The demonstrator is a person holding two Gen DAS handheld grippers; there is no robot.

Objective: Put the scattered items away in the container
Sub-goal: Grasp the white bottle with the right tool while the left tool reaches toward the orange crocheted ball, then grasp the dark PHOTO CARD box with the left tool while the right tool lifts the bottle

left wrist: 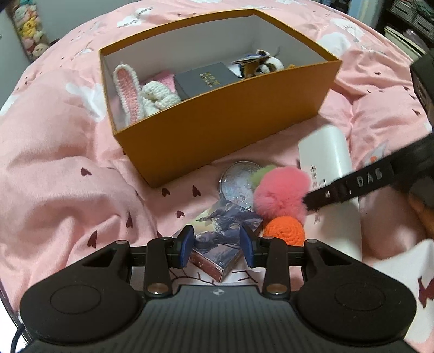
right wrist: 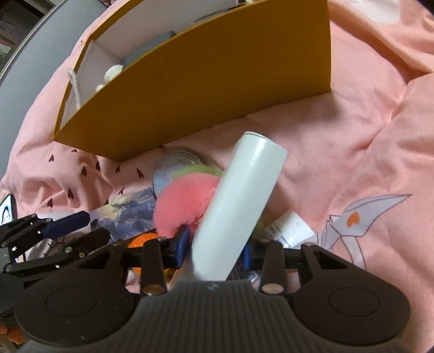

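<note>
The orange cardboard box stands open on the pink bedspread and holds a crochet bunny, a dark book and a brown-and-white plush. My left gripper is low in front of it, its blue pads against the sides of an illustrated card box that lies on the bed. My right gripper is shut on a white cylindrical bottle, which tilts up and away between the pads. One right finger brushes a pink fluffy pompom.
An orange crochet ball and a round clear disc lie beside the pompom. A small white labelled tube sits under the right gripper. Shelves stand beyond the bed's far right. A phone lies at the left.
</note>
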